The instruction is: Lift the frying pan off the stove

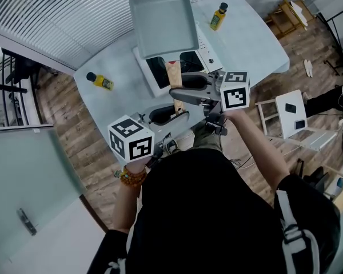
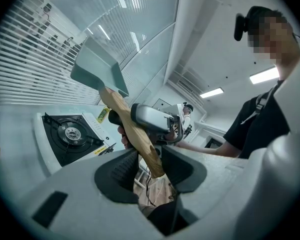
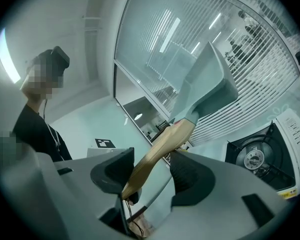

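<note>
Frying pan (image 1: pixel 160 21), square and grey with deep walls, hung in the air over the stove (image 1: pixel 207 55), clear of both black burners, its body tipped up higher than its wooden handle (image 1: pixel 175 76). From where I stood, the person carried it by that handle alone, with both tools on it. The right tool (image 3: pixel 152 159) was clamped across the middle of the handle, which ran slantwise between the ribbed pads. The left tool (image 2: pixel 150 156) pinched the butt end, its jaws set wide and the wood wedged crosswise from one pad to the other. Two small yellow bottles stood on the counter (image 1: pixel 246 44), one beyond the stove (image 1: pixel 219 16) and one off to the left side (image 1: pixel 100 81), both well apart from the pan. I judged the pan stiff and not fragile, but awkward: all its weight sat out past the grip, so it would pull downward at the front and try to roll. The handle looked smooth and rounded, so it could turn between the pads if the squeeze slackened. The hold nearer the body seemed the right one to bear the load, with the one at the butt steadying against the tip. To my eye the lift itself was done.
</note>
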A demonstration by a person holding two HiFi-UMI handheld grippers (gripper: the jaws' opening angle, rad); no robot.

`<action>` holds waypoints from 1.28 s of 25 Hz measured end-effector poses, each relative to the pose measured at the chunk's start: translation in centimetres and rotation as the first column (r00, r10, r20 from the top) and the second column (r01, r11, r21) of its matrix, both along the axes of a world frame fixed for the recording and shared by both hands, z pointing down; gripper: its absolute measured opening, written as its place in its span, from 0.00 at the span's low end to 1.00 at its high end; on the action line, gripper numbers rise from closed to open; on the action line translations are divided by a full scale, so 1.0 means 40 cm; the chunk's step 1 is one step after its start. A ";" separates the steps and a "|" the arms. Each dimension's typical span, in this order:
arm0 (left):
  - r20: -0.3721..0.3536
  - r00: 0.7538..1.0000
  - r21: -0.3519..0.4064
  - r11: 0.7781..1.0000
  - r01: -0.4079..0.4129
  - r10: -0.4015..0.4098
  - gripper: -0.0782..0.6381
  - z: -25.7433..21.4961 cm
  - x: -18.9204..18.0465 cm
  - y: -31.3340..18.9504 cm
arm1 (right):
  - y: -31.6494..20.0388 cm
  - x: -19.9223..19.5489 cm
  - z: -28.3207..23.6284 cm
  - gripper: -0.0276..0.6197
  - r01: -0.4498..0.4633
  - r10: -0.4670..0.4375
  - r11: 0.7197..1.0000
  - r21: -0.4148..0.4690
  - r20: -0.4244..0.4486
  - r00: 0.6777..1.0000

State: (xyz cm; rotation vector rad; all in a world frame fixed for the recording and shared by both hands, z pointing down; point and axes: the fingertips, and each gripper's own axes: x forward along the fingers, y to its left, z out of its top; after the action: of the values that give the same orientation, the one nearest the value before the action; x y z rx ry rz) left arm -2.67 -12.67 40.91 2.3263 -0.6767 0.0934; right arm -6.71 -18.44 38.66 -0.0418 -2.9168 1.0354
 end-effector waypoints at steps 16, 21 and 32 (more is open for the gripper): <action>0.004 1.000 0.000 1.000 0.011 -0.011 0.33 -0.004 0.006 0.005 | 0.004 0.004 -0.003 0.37 0.003 -0.003 1.000 -0.008 0.011 1.000; 0.002 1.000 0.000 1.000 0.014 -0.014 0.33 -0.008 0.007 0.005 | 0.005 0.003 -0.007 0.37 0.008 -0.008 1.000 -0.008 0.009 1.000; 0.003 1.000 -0.003 1.000 0.005 -0.005 0.33 -0.009 0.009 0.009 | 0.006 0.008 -0.004 0.37 0.001 -0.001 0.999 -0.044 0.015 1.000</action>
State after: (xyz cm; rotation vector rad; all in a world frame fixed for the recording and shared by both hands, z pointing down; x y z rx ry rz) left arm -2.30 -12.33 40.56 2.3221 -0.6831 0.0958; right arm -6.41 -18.22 38.49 -0.0533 -2.9070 1.1044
